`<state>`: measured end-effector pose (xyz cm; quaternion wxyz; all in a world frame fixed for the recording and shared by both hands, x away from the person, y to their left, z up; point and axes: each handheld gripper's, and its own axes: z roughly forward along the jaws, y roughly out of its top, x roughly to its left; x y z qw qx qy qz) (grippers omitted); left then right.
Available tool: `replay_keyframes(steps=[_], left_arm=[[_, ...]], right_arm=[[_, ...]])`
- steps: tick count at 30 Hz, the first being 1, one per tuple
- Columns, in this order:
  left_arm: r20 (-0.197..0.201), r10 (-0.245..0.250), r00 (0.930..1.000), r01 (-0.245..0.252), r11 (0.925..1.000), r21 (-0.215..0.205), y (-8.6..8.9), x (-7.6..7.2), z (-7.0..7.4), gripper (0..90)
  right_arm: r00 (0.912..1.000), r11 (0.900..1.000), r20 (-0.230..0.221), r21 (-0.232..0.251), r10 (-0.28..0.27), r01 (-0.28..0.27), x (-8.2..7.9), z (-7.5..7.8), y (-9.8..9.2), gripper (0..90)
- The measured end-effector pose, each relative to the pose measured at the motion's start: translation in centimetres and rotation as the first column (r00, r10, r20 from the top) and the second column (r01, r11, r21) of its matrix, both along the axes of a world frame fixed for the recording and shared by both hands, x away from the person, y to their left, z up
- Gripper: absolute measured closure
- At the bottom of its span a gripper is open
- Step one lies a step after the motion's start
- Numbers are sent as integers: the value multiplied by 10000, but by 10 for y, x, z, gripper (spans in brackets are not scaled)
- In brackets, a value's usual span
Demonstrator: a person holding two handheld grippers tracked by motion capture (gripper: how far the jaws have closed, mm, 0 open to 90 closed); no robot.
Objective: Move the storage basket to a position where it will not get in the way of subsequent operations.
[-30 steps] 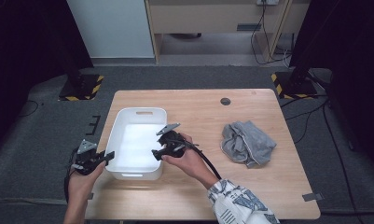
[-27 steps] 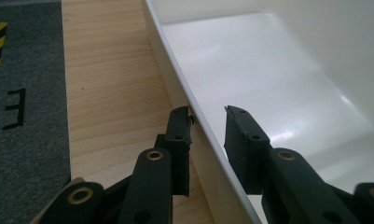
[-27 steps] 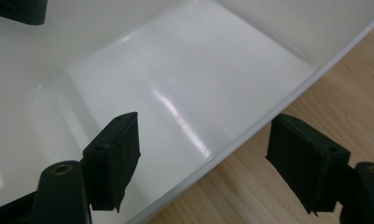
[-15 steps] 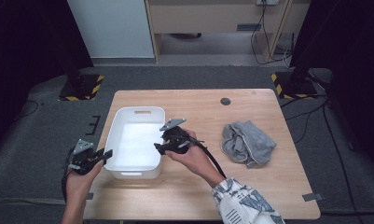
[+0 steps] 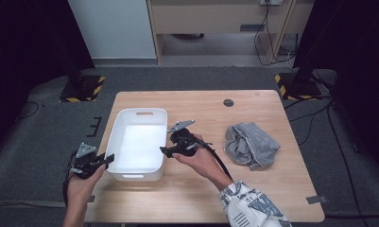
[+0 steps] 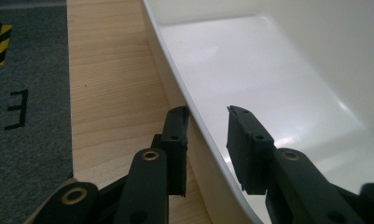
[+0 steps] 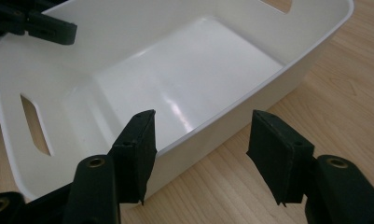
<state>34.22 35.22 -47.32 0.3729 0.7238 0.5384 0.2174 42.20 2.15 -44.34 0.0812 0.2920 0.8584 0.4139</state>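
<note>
We see a light wooden table (image 5: 211, 198) standing on grey carpet (image 5: 45, 142), black curtains at both sides. A white tub (image 5: 136, 144) sits left of centre; its interior holds nothing. A crumpled grey cloth (image 5: 250, 144) lies well apart, to its right. The left gripper (image 6: 208, 123) straddles the tub's near-left rim, apparently clamped. The right gripper (image 7: 201, 140), jaws just closing, spans the right rim without contact.
</note>
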Motion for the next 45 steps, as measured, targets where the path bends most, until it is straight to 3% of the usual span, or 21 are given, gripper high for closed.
replay_keyframes(steps=[5,9,17,26,32,45], left_arm=[[-23,-15,10000,15,10000,-4,0,0,-1,683],[-34,-6,10000,6,10000,32,0,0,-1,683],[-44,62,10000,-62,10000,-5,3,0,-1,694],[12,594,9982,-594,9982,-44,19,4,-2,695],[142,883,9960,-878,9956,-316,31,7,-4,696],[177,1193,9927,-1188,9925,-278,38,11,-4,690]], right_arm=[[9993,9997,353,-227,-100,108,-5,-7,-10,444],[9998,9995,56,-257,-205,206,-2,-19,-18,451],[9996,9999,-265,-108,-7,4,3,-26,-7,462],[10000,9994,-74,-343,-11,9,8,-25,15,458],[10000,9995,-8,-320,-19,19,6,-26,28,434],[9996,9986,118,-463,-253,258,16,-24,43,442]])
